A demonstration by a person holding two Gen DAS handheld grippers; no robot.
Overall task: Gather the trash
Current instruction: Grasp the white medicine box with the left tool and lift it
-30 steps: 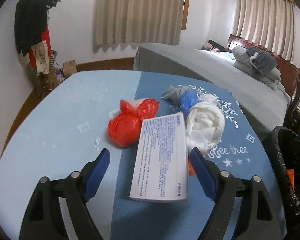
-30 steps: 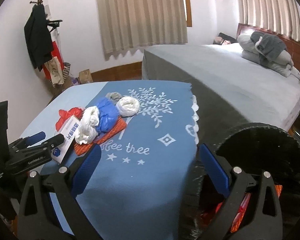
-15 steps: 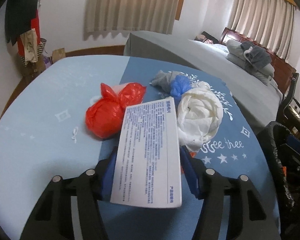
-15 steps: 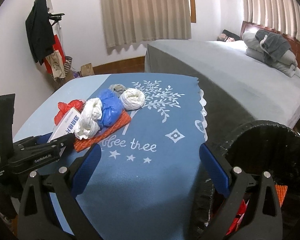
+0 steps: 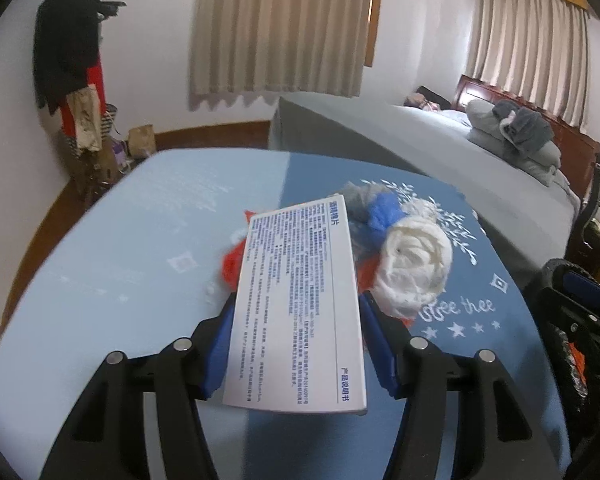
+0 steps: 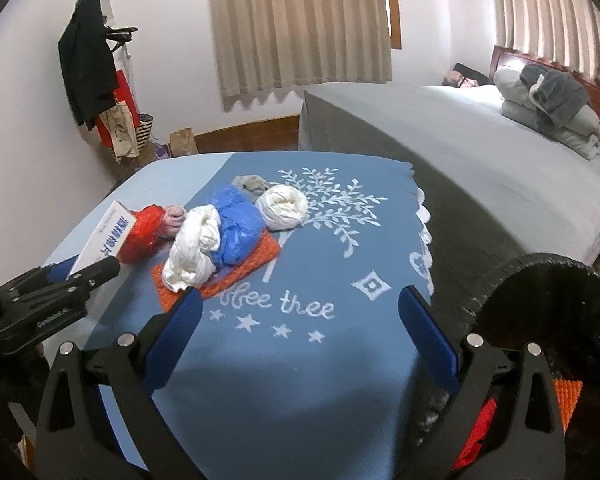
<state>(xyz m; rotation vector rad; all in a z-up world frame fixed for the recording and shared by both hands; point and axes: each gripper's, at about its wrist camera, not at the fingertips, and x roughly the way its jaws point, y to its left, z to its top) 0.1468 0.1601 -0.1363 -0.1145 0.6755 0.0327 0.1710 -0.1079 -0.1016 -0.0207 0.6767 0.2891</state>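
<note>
My left gripper [image 5: 298,308] is shut on a white printed box [image 5: 300,300], its blue pads pressing both long sides and holding it just above the blue tablecloth [image 5: 140,248]. The right wrist view shows that box [image 6: 108,236] at the far left. Behind it lie a red bag [image 6: 144,232], a white bundle [image 6: 194,248], a blue bag [image 6: 236,228], a white ball [image 6: 282,206], a grey wad [image 6: 250,182] and an orange mat [image 6: 240,272]. My right gripper [image 6: 300,296] hangs open and empty over the cloth's near right part.
A black-lined trash bin [image 6: 540,276] with red and orange scraps inside stands beside the table's right edge. A grey bed [image 6: 480,168] runs behind it. A coat rack [image 6: 88,60] and bags stand at the back left wall.
The left jaws closed onto the white box and raised it off the cloth. The right gripper drifted slightly toward the table and stayed open.
</note>
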